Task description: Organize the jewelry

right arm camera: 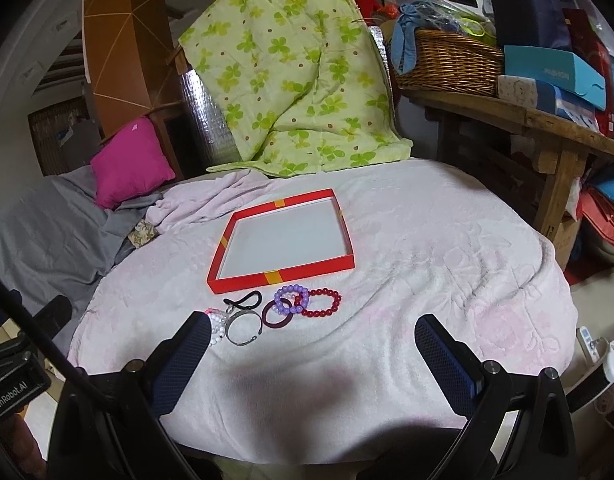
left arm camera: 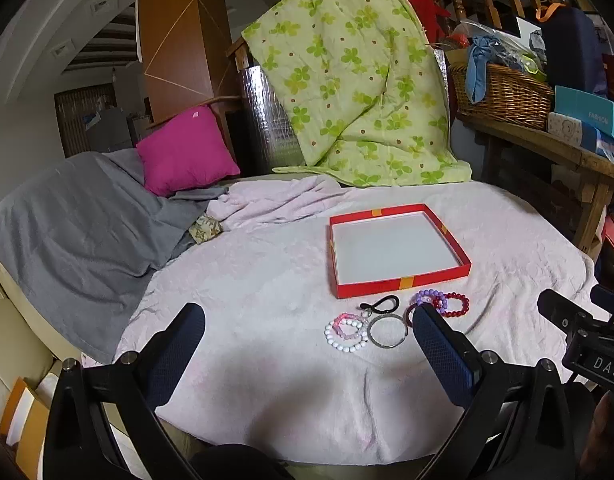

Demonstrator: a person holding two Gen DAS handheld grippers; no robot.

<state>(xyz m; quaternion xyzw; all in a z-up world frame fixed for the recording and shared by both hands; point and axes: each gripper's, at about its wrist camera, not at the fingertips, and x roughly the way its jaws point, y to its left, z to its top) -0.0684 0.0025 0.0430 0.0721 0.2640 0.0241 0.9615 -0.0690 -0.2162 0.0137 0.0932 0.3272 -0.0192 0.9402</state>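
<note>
**Tangled bracelets could come up together**

The left tongs (left arm camera: pixel 307 336) are wide open and hold nothing. The right tongs (right arm camera: pixel 313 338) are wide open and empty too. Both hang over the pale pink blanket (right arm camera: pixel 427 240).

The jewelry lies in a small bunch just past the tips of both tongs. Beyond it sits the red box lid (left arm camera: pixel 403 282), with nothing in it.

The purple bead bracelet (right arm camera: pixel 292 299) lies on the dark red bead bracelet (right arm camera: pixel 321 302) and the plum ring (right arm camera: pixel 276 316). If the tongs grab one, the others may get dragged along.

The thin silver bangle (left arm camera: pixel 387 331) lies flat on soft cloth. The tips may pinch the blanket instead.

The white bead bracelet (left arm camera: pixel 345 334) touches the pink one (left arm camera: pixel 347 320). Round beads may slip out and roll. The black hair tie (left arm camera: pixel 379 304) sits close to the lid wall and may get pushed under it.
</note>
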